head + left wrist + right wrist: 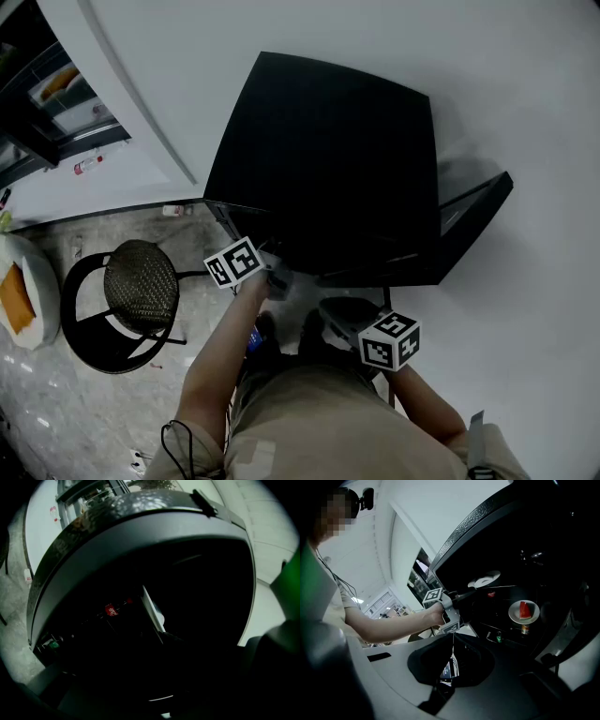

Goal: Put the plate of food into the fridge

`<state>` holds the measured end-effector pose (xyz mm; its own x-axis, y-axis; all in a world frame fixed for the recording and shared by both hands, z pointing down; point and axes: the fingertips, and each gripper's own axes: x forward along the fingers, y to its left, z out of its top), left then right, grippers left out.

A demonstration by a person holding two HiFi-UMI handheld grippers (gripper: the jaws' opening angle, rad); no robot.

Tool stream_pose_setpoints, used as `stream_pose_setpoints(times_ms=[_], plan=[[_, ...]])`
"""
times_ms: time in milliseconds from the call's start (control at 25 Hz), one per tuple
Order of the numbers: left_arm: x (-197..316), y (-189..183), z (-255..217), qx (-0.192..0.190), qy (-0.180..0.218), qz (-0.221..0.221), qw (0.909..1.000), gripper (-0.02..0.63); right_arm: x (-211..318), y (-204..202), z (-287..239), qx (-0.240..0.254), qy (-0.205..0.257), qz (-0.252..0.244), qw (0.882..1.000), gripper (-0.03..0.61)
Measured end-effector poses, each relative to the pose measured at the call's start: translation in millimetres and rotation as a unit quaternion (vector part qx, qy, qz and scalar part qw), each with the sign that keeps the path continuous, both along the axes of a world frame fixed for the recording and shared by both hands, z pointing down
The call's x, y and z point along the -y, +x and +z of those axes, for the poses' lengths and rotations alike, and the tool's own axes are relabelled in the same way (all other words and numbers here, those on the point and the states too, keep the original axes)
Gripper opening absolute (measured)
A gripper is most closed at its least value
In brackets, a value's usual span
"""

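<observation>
Fridge [328,159]: glossy black, boxy, door open.
Plate [523,611]: round, white, bearing a red watermelon wedge [525,609]; on an inner shelf.
Left tongs [471,591]: at a second white plate [485,579]; too dark to tell their state.
Right tongs [453,641]: pressed together, empty.

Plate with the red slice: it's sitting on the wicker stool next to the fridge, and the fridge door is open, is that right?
Not quite. The plate with the red slice sits inside the fridge, not on the wicker stool, as the right gripper view shows. The fridge door is open.
</observation>
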<state>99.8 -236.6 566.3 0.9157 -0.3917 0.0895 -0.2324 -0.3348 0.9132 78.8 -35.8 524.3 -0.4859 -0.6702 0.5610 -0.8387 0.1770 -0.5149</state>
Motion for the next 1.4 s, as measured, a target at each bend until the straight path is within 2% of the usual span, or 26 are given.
stream_pose_setpoints(times_ms=[920, 1160, 1400], plan=[[21, -6, -1, 0.013, 0.007, -0.016, 0.9998, 0.143, 5, -1, -2, 0.003, 0.000, 0.001, 1.000, 0.021], [9, -12, -8, 0.013, 0.025, 0.002, 0.9996, 0.146, 8, -4, -1, 0.004, 0.003, -0.004, 1.000, 0.022], [-15, -22, -12, 0.032, 0.061, 0.050, 0.9964, 0.146, 14, -13, -5, 0.001, 0.011, -0.021, 1.000, 0.021]])
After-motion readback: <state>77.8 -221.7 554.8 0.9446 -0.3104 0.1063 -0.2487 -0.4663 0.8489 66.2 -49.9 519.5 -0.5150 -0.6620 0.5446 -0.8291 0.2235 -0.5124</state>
